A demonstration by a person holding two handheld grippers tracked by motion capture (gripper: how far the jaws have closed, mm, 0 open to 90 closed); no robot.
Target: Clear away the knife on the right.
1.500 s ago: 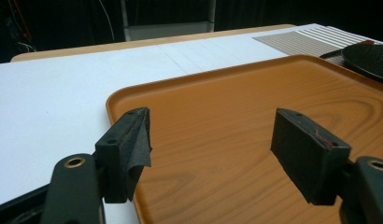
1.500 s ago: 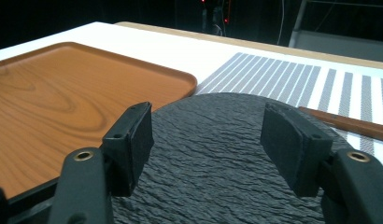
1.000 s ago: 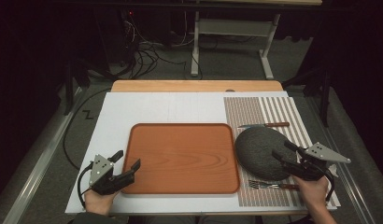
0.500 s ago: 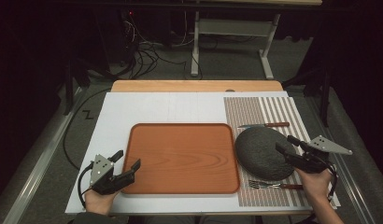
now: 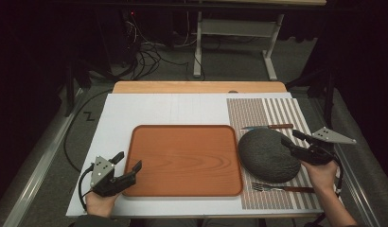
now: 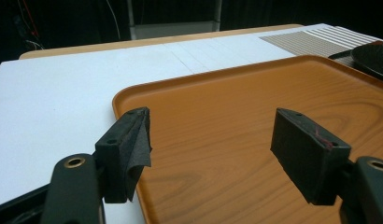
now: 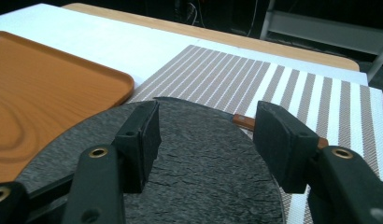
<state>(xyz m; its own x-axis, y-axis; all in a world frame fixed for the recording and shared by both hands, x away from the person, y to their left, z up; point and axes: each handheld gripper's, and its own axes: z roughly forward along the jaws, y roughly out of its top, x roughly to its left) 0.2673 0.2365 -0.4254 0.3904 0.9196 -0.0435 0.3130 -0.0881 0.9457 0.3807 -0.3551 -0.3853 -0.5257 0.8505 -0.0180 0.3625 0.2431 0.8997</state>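
My right gripper point(image 5: 296, 142) hangs over the three o'clock edge of the dark plate point(image 5: 268, 155), its jaws pointing toward nine o'clock. In the right gripper view those jaws stand wide apart above the plate's rough grey face and have just been closing a little, with nothing pinched between them; whether they touch the plate I cannot tell. The plate lies on the striped mat point(image 5: 277, 111), just beside the three o'clock edge of the tray point(image 5: 182, 161). A knife point(image 5: 268, 126) lies on the mat at the plate's twelve o'clock, and a fork point(image 5: 282, 188) lies at its six o'clock. My left gripper point(image 5: 128, 168) sits at the tray's seven o'clock corner, aimed toward two o'clock. In the left gripper view its jaws are wide open and empty: one stands just beside the tray's rim, the other over the tray's wood-grain floor. The tray lies on the white board point(image 5: 135, 109).
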